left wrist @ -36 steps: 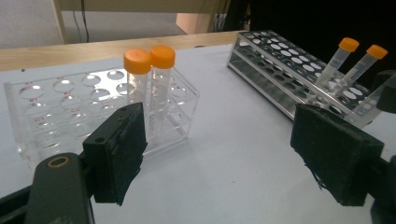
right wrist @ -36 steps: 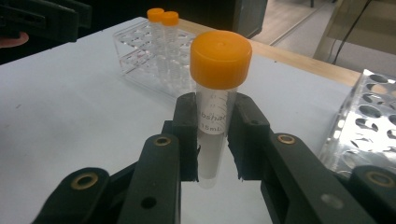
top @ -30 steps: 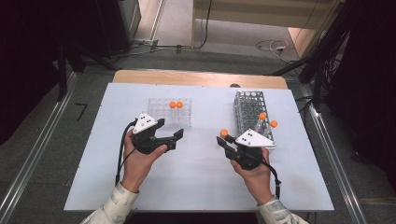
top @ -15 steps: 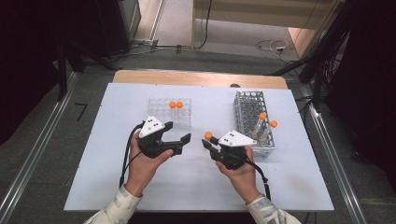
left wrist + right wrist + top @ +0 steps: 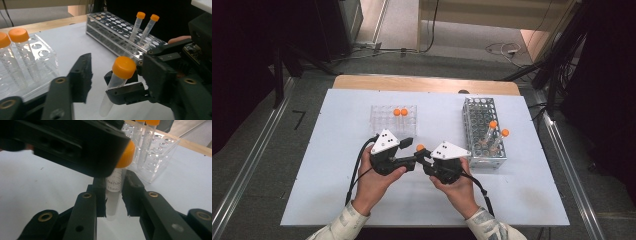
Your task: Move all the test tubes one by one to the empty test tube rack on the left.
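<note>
My right gripper [image 5: 424, 159] is shut on a clear tube with an orange cap [image 5: 420, 147], held upright above the white table. The right gripper view shows the tube [image 5: 113, 195] pinched between both pads. My left gripper [image 5: 409, 150] faces it from the left, and its jaws have just been closing. The orange cap [image 5: 123, 67] stands between those jaws with a gap still showing on one side. In the right gripper view one left jaw crosses in front of the cap [image 5: 126, 155].
A clear plastic rack [image 5: 382, 117] at the back left holds two orange-capped tubes [image 5: 400, 112]. A metal wire rack [image 5: 477, 110] at the right holds two more tubes [image 5: 493, 125]. The white table top [image 5: 337, 165] ends near the person's forearms.
Both hands have come together at the table's middle. The right one carried the tube leftward from beside the metal rack. The left jaws have narrowed around the cap.
</note>
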